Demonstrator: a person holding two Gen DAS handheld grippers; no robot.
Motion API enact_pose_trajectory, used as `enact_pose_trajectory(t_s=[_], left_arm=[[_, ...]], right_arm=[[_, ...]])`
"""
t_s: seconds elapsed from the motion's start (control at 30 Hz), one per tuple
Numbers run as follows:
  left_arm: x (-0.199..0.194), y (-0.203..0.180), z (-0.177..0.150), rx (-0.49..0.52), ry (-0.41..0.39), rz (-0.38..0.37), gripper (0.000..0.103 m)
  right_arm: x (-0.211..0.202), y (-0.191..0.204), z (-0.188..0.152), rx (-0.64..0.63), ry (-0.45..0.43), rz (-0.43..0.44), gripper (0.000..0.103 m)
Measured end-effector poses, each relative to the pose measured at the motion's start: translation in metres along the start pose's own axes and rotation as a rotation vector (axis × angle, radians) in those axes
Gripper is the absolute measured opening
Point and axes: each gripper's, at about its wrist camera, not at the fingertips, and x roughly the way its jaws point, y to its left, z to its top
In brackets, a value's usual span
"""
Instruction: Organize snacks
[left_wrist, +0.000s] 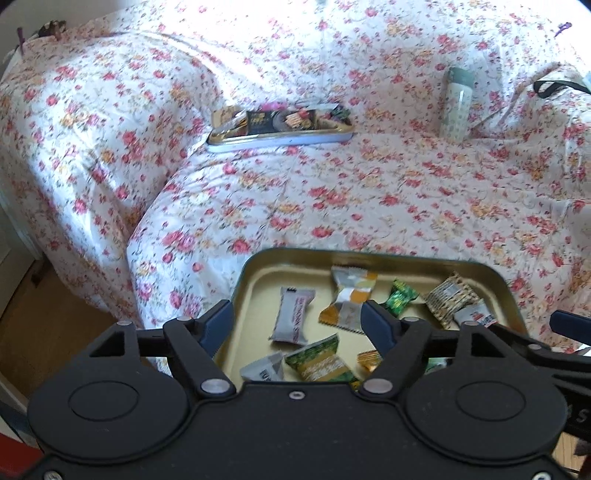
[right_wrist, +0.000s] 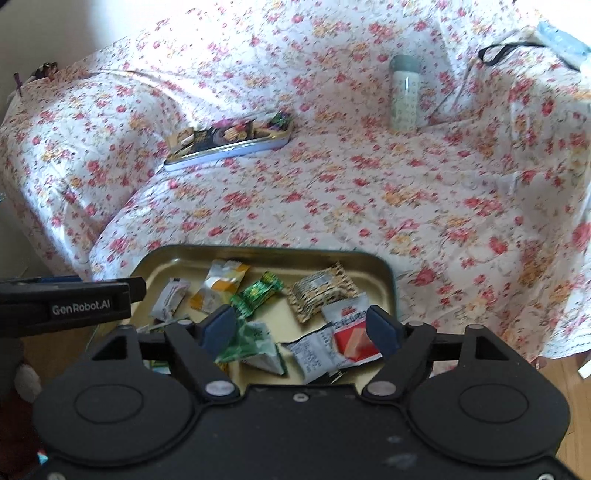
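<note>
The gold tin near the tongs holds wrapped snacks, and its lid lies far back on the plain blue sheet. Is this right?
Not quite. Both wrist views show the sheet is white with red and yellow flowers. The gold tin does hold wrapped snacks, and its lid lies far back.

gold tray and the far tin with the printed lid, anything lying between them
Nothing: only bare floral sheet separates the gold tray from the far tin. Both wrist views show it.
</note>
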Motion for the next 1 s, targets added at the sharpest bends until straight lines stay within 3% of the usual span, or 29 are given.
enact_pose_trajectory(t_s=[0.1,0.33,1.0], left_arm=[[-0.003,-0.006,0.002,0.020,-0.018,0.000,0.080],[-0.002,-0.012,0.001,0.035,0.000,-0.021,0.083],[0.012,-0.009,-0.012,0.025,0.085,-0.038,0.083]], right_arm=[[-0.002,-0.001,0.001,0.001,-0.015,-0.021,0.091],[-0.002,-0.005,0.003,0.034,-0.035,-0.059,0.097],[0.004,-0.001,-0.001,0.029,-0.016,-0.107,0.099]])
